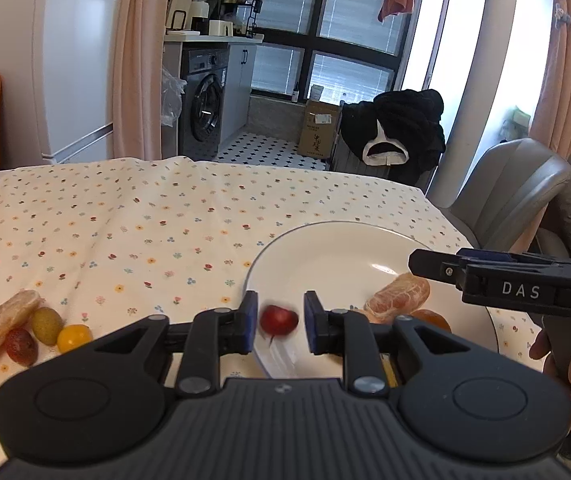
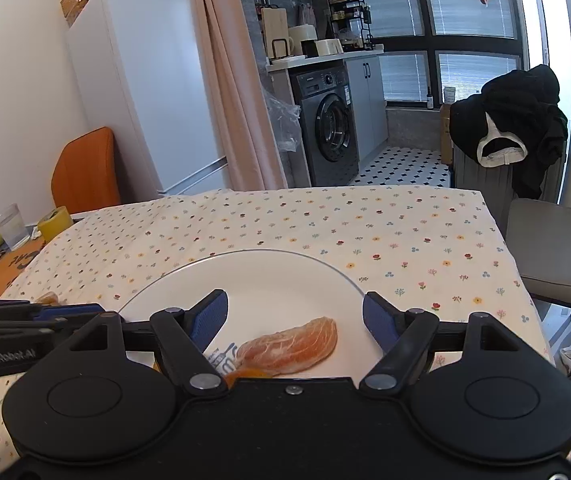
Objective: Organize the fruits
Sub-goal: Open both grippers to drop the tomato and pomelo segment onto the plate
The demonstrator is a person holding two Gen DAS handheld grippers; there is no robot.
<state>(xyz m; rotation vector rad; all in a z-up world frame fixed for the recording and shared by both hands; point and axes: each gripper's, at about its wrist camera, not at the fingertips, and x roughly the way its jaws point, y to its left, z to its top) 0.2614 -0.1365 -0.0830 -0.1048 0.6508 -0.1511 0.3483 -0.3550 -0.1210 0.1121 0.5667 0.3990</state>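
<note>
While both grippers' fingers sit spread, left gripper (image 1: pixel 279 322) has one red tomato (image 1: pixel 278 320) between them, loose; right gripper (image 2: pixel 295 316) frames one orange segment (image 2: pixel 291 346) lying crosswise on one plate (image 2: pixel 285 276).

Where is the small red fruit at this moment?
In the left wrist view, the small red fruit sits between the open fingers of the left gripper, touching neither, over the near left edge of the white plate. It looks blurred.

A lived-in home: washing machine (image 2: pixel 331 136), fridge (image 2: pixel 145 80), curtains (image 2: pixel 233 80), and a floral-clothed dining table (image 2: pixel 325 224).
</note>
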